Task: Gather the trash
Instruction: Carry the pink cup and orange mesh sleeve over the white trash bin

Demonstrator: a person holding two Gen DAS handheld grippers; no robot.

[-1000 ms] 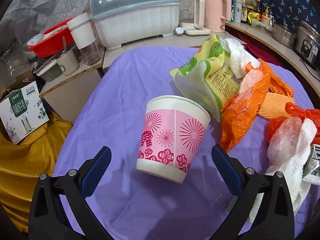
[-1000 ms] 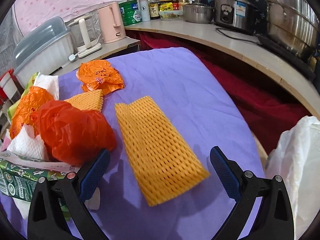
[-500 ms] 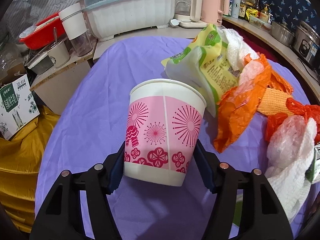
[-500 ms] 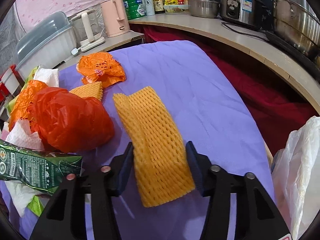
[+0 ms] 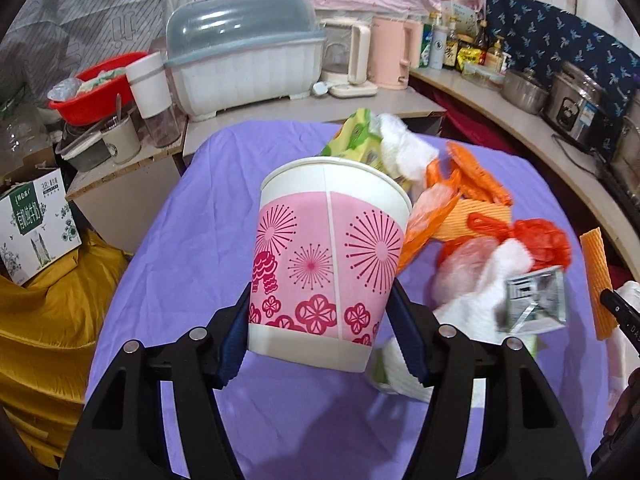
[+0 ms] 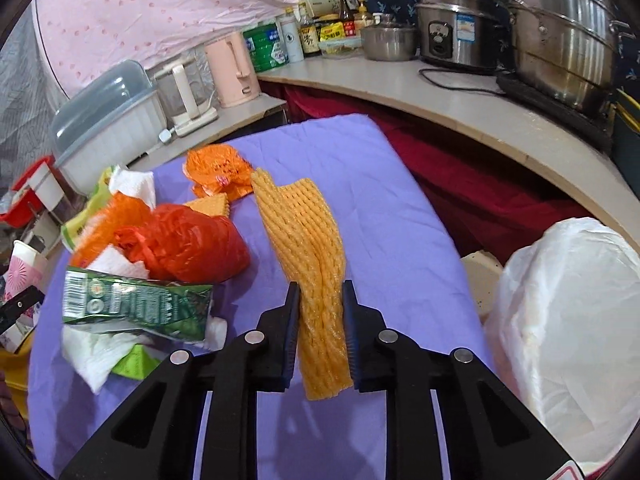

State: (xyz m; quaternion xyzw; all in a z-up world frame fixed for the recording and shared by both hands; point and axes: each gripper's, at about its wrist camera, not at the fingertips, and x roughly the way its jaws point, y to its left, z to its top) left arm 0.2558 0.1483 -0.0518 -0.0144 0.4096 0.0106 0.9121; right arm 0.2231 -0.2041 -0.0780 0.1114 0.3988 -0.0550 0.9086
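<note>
My left gripper [image 5: 320, 330] is shut on a pink-and-white paper cup [image 5: 328, 260] and holds it upright, lifted off the purple tablecloth [image 5: 192, 240]. My right gripper [image 6: 320, 328] is shut on a yellow foam net sleeve [image 6: 308, 248], squeezed between the fingers and lifted; it also shows in the left wrist view [image 5: 598, 280]. More trash lies on the cloth: a red plastic bag [image 6: 188, 244], an orange bag [image 6: 218, 172], a green wrapper [image 6: 136, 304], white tissues [image 6: 96, 356].
A white plastic bag [image 6: 568, 328] stands at the right of the table. A dish rack with a grey lid [image 5: 244, 64], kettles [image 5: 392, 56] and a red basin [image 5: 92, 96] stand behind. Steel pots [image 6: 560, 40] sit on the curved counter [image 6: 500, 120].
Both grippers went from open to shut: the left on the paper cup, the right on the foam net. Both things have since risen off the cloth.
</note>
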